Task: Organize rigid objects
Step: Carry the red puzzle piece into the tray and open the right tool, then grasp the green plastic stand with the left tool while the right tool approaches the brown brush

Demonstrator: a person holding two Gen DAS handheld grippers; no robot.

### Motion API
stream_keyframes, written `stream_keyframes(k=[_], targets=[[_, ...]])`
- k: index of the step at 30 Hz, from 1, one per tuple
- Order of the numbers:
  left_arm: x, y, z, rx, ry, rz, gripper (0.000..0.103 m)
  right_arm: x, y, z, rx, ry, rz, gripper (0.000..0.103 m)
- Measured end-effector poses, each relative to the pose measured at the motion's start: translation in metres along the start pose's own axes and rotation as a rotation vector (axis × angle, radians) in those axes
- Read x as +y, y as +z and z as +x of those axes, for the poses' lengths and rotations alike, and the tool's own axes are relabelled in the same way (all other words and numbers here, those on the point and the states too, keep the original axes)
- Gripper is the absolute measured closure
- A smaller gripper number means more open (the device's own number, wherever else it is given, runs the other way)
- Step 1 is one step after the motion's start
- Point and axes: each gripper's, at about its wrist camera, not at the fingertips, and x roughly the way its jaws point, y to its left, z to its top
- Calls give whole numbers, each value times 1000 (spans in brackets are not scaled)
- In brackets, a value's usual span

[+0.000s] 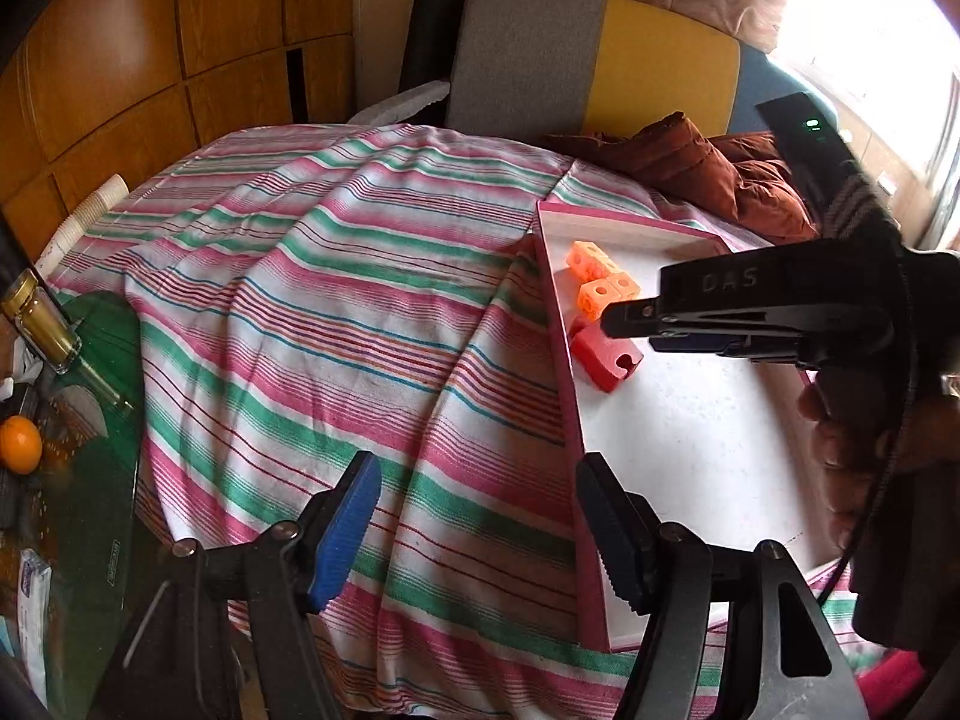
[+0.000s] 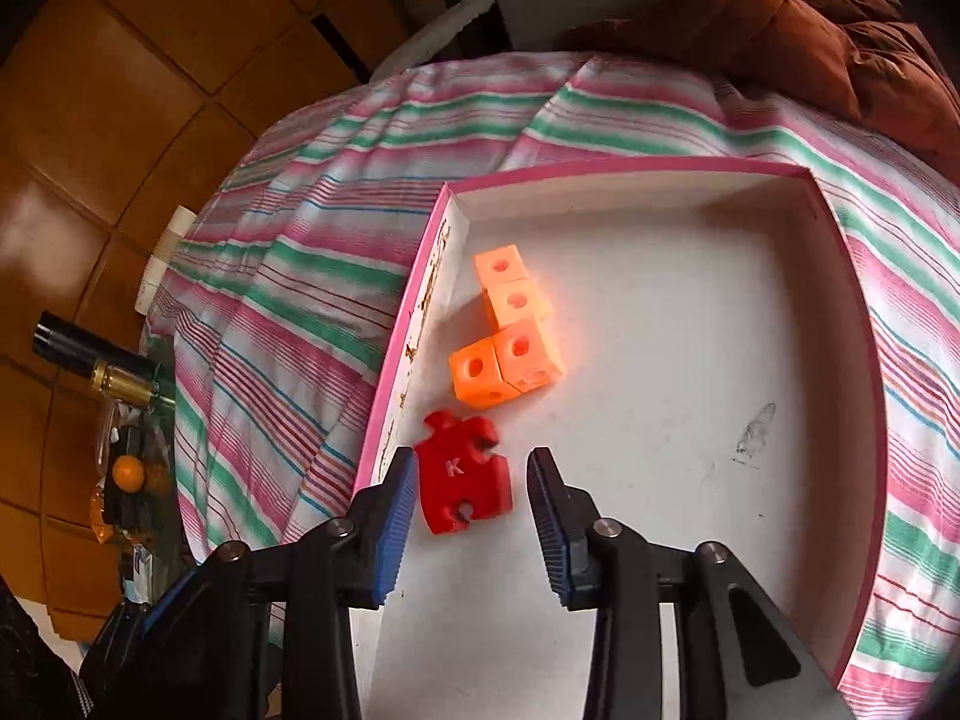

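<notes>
A shallow white tray with a pink rim (image 1: 690, 432) (image 2: 660, 330) lies on the striped cloth. Inside it, near the left wall, sit several joined orange cubes (image 1: 600, 282) (image 2: 510, 336) and a red puzzle-shaped block marked K (image 1: 606, 357) (image 2: 465, 474). My right gripper (image 2: 471, 480) (image 1: 618, 318) hovers just over the red block, which lies on the tray floor between the jaws. The jaws stand open, with a gap on the block's right side. My left gripper (image 1: 480, 480) is open above the cloth beside the tray's left wall, with nothing between its fingers.
A striped pink, green and white cloth (image 1: 330, 300) covers the table. A brown jacket (image 1: 690, 162) and a grey and yellow chair (image 1: 594, 60) are behind the tray. At the left edge stand a glass bottle (image 1: 42, 324), an orange (image 1: 21, 444) and stacked paper cups (image 1: 90, 210).
</notes>
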Motion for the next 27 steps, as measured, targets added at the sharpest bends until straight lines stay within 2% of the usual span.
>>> stream_keyframes(k=[3,13,18,27], targets=[[-3,1,-2,-4,-3,4,35,-3,-5,-16,-38,9,4,62],[-19,5,-15,-31,-14,52,35,-18,-31,-74,-170,-122,-47,60],[-30,5,-20,-40,-18,82,35,-39,-48,-100,-220,-202,-45,60],[-56,4,-24,-39,-41,146,35,-95,-65,-158,-329,-307,40,60]])
